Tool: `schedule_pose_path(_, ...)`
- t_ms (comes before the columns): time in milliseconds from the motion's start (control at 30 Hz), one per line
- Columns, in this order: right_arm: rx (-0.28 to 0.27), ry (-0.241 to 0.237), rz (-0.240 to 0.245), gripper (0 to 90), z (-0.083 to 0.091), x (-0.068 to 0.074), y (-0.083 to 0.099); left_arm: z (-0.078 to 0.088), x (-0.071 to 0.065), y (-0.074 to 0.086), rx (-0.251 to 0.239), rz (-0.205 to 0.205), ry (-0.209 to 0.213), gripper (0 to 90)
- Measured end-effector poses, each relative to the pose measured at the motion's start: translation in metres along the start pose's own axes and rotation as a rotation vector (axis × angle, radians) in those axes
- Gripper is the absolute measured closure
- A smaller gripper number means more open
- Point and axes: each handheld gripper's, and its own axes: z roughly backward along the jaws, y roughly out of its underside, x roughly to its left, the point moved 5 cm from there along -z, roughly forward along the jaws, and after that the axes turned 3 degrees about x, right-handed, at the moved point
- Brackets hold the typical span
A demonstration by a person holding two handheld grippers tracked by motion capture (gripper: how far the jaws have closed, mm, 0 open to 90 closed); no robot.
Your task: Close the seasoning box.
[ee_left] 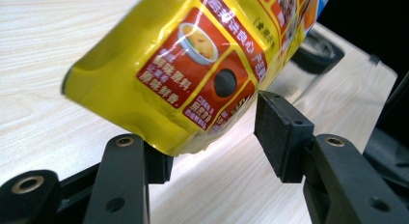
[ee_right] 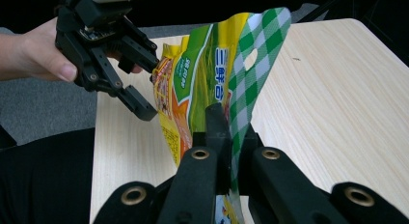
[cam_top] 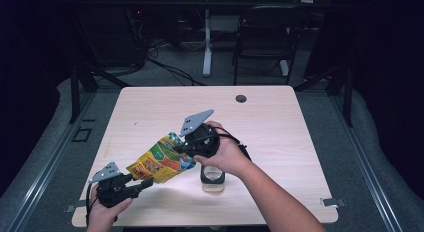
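Snack pouch (cam_top: 161,164) held off table (cam_top: 280,122), clamped at green-check top by right hand-held gripper (cam_top: 182,148). Left hand-held gripper (cam_top: 145,183) released, jaws apart around pouch's bottom corner. Clear jar w/ black lid (cam_top: 212,176) just under right hand, beside pouch. Far half of table free; grommet hole (cam_top: 241,98) nr back edge.

Glossy plastic pouch (cam_top: 161,163) — matt wood table (cam_top: 280,122).
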Motion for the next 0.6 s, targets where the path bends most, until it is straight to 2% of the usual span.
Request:
schedule_pose_path(100,-0.005,0.0,-0.002,90.0,0.0,0.0,0.004,0.002,0.001,-0.002,-0.03,0.025,0.017,51.5)
schedule_pose_path(133,-0.006,0.0,-0.007,90.0,-0.001,0.0,0.006,0.003,0.001,-0.002,-0.036,0.029,0.009,51.5)
schedule_pose_path(233,0.008,0.002,-0.015,90.0,-0.002,0.0,0.01,0.004,0.001,-0.002,-0.025,0.018,0.012,51.5)
schedule_pose_path(400,0.004,0.002,-0.036,90.0,-0.003,0.0,0.016,0.002,-0.001,-0.002,-0.021,0.017,0.01,51.5)
schedule_pose_path(433,0.003,0.002,-0.039,90.0,-0.003,0.0,0.018,0.001,-0.001,-0.002,-0.028,0.018,-0.001,51.5)
schedule_pose_path(467,0.004,0.002,-0.039,90.0,-0.003,0.0,0.019,0.001,-0.002,-0.002,-0.024,0.017,0.011,51.5)
schedule_pose_path(600,-0.007,0.007,-0.049,90.0,0.001,0.002,0.024,0.001,-0.005,-0.004,-0.027,0.006,0.011,51.5)
